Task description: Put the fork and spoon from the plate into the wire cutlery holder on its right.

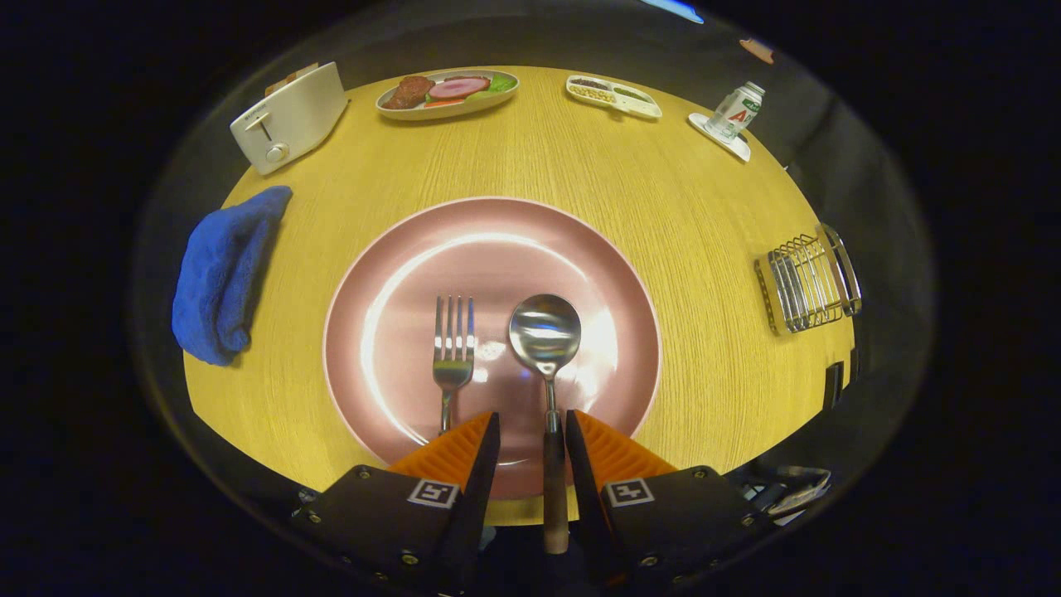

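A large pink plate (398,274) sits in the middle of the round wooden table (663,182). On it lie a metal fork (452,348) and, to its right, a metal spoon (545,332), both with their heads pointing away from me. My gripper (531,414) is open over the plate's near rim. The spoon's wooden handle runs back between the fingers, close to the right one, and neither finger visibly presses on it. The fork's handle disappears under the left finger. The wire cutlery holder (808,282) stands at the table's right edge, well beyond the plate.
A blue cloth (220,278) lies at the table's left edge. A white toaster (286,116), an oval dish of food (448,91), a divided dish (613,94) and a small carton on a saucer (736,112) line the far side.
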`<state>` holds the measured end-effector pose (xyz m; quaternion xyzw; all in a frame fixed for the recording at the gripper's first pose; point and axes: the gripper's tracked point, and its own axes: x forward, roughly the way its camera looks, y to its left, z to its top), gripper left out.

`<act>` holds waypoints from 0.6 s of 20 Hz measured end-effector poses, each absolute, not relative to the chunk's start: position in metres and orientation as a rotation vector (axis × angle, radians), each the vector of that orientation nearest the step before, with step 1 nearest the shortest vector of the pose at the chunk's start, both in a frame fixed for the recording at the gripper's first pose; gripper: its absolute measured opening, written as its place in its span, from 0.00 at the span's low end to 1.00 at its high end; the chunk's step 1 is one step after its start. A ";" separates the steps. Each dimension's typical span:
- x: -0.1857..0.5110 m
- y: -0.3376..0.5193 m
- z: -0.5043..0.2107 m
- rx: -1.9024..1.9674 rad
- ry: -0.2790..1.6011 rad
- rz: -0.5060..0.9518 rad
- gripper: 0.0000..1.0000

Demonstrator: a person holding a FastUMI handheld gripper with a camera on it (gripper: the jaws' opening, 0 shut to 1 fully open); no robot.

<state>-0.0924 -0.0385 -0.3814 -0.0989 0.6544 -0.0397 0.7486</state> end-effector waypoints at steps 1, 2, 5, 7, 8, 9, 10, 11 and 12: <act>-0.094 -0.039 -0.383 -0.214 1.446 -0.082 0.47; -0.091 -0.037 -0.386 -0.197 1.441 -0.077 0.47; -0.088 -0.032 -0.382 -0.190 1.453 -0.062 0.34; -0.087 -0.034 -0.386 -0.225 1.465 -0.056 0.17; -0.086 -0.034 -0.383 -0.244 1.466 -0.038 0.13; -0.085 -0.032 -0.385 -0.264 1.470 -0.025 0.08; -0.085 -0.030 -0.384 -0.279 1.479 -0.014 0.03; -0.085 -0.030 -0.383 -0.287 1.483 -0.015 0.03; -0.083 -0.029 -0.381 -0.292 1.484 -0.011 0.03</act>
